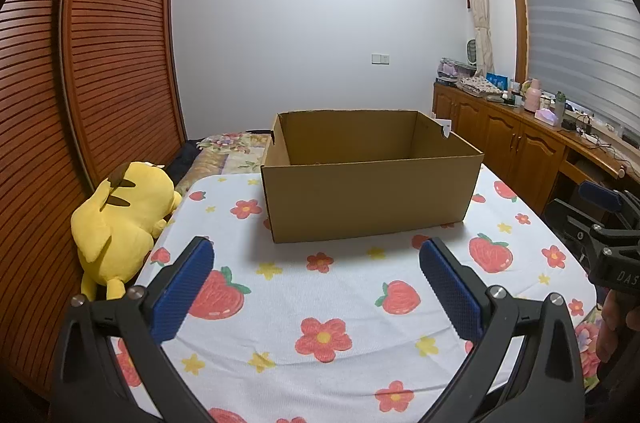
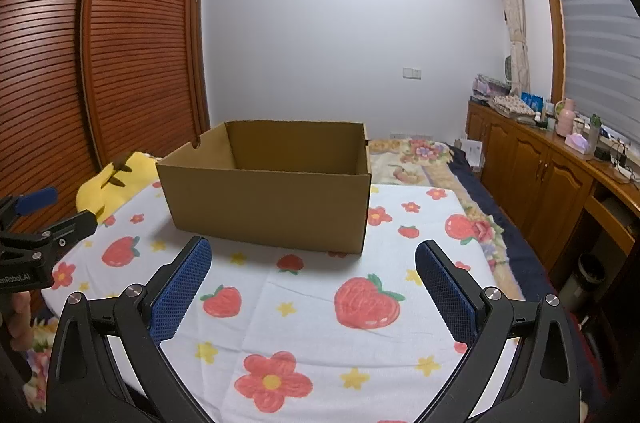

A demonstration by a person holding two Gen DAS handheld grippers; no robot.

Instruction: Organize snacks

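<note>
Clearly you were at the very start: no snacks showed in either view, so I could not tell where they lay. Your left tool [image 1: 316, 281] hung wide open and empty over the near part of the cloth [image 1: 352, 307], and your right tool [image 2: 312, 281] was just as wide and just as empty. The box [image 1: 370, 199] sat open-topped toward the cloth's far edge, and what showed of its inside looked empty. A yellow plush [image 1: 120, 223] lay off the cloth's left edge. By my judgement, your next move called for finding the snacks outside these views, closing one tool on a packet, and carrying it over the box's near wall.
</note>
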